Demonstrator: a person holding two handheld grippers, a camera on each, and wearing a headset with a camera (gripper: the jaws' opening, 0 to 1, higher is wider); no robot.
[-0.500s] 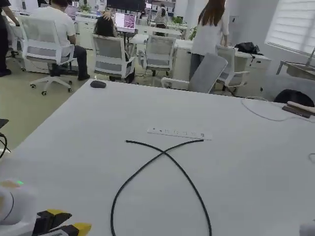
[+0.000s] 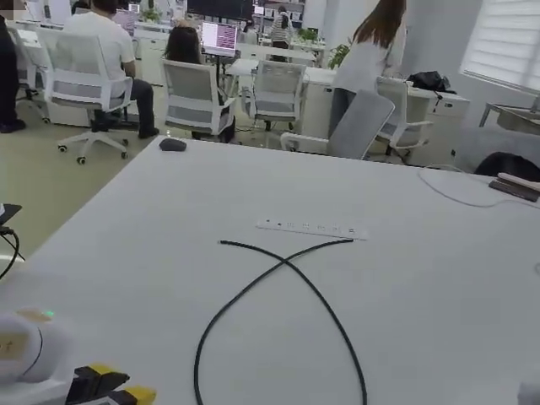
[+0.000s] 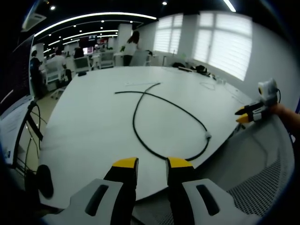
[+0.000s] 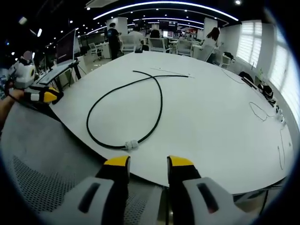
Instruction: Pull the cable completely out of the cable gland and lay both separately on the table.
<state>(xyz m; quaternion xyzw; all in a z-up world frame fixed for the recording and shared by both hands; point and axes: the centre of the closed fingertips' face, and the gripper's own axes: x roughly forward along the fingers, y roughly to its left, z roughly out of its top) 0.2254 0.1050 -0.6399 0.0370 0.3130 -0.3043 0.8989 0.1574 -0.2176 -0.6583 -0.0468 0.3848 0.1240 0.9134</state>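
A long black cable (image 2: 278,268) lies on the white table (image 2: 439,287), looped so that its two ends cross near the middle. The loop's near part carries the pale cable gland (image 4: 131,145), threaded on the cable close to the table's front edge; the gland (image 3: 207,136) also shows in the left gripper view. My left gripper (image 3: 152,164) hangs open off the near table edge, nothing between its yellow tips, and appears at the bottom left of the head view (image 2: 118,384). My right gripper (image 4: 148,161) is open too, just short of the edge, a little way from the gland.
A white power strip (image 2: 311,229) lies beyond the cable's ends. A dark mouse (image 2: 172,144) sits at the far edge and a thin white wire (image 2: 456,198) at the far right. A mesh chair (image 4: 42,187) is under the grippers. Office chairs and people are behind the table.
The head view has shifted slightly. The cable and both grippers stay where they were.
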